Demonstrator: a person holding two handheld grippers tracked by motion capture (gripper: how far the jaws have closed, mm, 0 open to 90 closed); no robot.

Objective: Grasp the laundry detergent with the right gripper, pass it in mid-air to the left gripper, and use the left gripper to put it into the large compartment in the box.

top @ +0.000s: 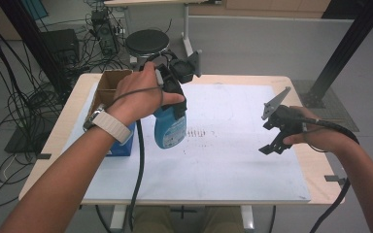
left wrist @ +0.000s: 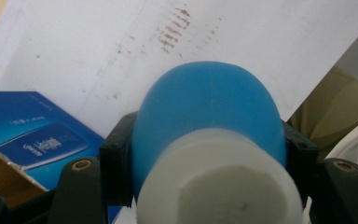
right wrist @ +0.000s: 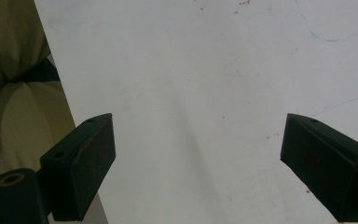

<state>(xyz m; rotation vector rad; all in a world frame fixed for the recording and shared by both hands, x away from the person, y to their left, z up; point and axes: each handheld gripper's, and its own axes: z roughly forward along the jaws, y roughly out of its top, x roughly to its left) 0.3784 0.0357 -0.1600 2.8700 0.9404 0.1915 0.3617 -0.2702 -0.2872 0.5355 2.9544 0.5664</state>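
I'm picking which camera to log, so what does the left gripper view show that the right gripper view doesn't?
Left gripper view: the blue bottle with its white cap clamped between the left gripper's jaws, beside a blue box and a cardboard box corner. Right gripper view: the right gripper, jaws wide apart with nothing between them. Both: the white sheet.

Soft, even room light is keeping everything bright; the round blue plastic bottle with white cap (left wrist: 205,154) is blurring badly up close, lower centre.
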